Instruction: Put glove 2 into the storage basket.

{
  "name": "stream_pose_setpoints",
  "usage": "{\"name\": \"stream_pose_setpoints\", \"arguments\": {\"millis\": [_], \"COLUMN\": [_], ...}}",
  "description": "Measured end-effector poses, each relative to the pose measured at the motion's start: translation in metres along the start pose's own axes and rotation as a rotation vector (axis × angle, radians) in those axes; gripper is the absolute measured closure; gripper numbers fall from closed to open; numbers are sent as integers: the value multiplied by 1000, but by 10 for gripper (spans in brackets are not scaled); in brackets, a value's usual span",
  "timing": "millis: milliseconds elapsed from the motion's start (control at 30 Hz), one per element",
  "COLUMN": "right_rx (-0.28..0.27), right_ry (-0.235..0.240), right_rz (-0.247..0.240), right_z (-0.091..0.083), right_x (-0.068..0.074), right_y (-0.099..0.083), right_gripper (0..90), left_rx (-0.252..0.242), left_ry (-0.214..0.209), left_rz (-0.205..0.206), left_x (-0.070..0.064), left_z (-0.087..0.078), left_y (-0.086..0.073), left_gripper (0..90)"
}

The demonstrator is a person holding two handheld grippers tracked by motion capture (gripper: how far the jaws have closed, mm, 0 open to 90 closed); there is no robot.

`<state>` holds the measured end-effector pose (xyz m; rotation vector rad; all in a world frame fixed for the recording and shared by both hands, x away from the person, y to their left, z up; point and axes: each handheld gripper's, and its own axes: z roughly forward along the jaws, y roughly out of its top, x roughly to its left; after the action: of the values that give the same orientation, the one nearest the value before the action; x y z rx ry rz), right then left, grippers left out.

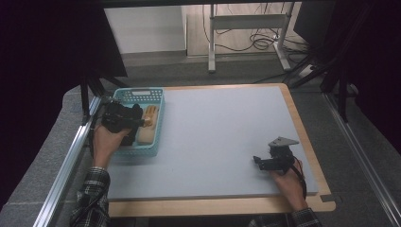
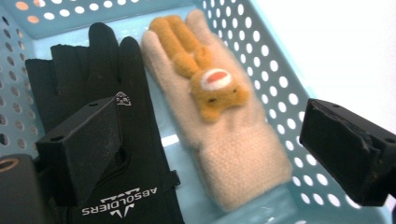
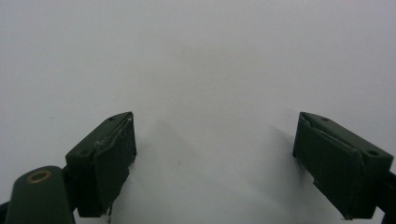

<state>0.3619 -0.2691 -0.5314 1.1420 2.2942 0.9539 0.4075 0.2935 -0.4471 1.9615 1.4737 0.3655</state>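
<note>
While the left tongs (image 2: 210, 140) hang over the turquoise basket (image 1: 156, 124) with the jaws spread wide and holding nothing, the beige glove (image 2: 224, 135) lies between the two jaw tips in the left gripper view. One jaw stands over the black glove (image 2: 112, 93); the other stands above the basket's perforated side wall.

The beige glove lies flat on the basket floor. Its long axis runs along the basket's length, with the fingers toward the far end wall and the ribbed cuff toward the person. A small orange plush figure (image 2: 212, 91) sits on the back of the glove. The black glove lies parallel and just beside it, touching along one edge, fingers also toward the far wall, white lettering at the cuff.

In the high view, the basket stands at the near-left corner area of the grey worktop (image 1: 222, 132), its long side parallel to the worktop's left edge. The beige glove lies close to the basket's right wall; room for sideways travel inside the basket is small.

The right tongs (image 1: 259, 161) rest low over the worktop near its right front edge, jaws wide apart and empty. Bare grey surface lies between the basket and the right tongs.
</note>
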Motion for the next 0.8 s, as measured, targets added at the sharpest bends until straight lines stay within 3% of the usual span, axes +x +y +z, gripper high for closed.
{"name": "stream_pose_setpoints", "arguments": {"millis": [333,800], "right_rx": [0,0], "right_ry": [-1,0], "right_rz": [-1,-1], "right_z": [0,0], "right_x": [0,0], "right_y": [0,0], "right_gripper": [130,131], "left_rx": [-15,-73], "left_ry": [-20,-51], "left_rz": [51,125], "left_x": [-14,-42], "left_z": [-7,-16], "left_y": [-1,2], "left_gripper": [38,23]}}
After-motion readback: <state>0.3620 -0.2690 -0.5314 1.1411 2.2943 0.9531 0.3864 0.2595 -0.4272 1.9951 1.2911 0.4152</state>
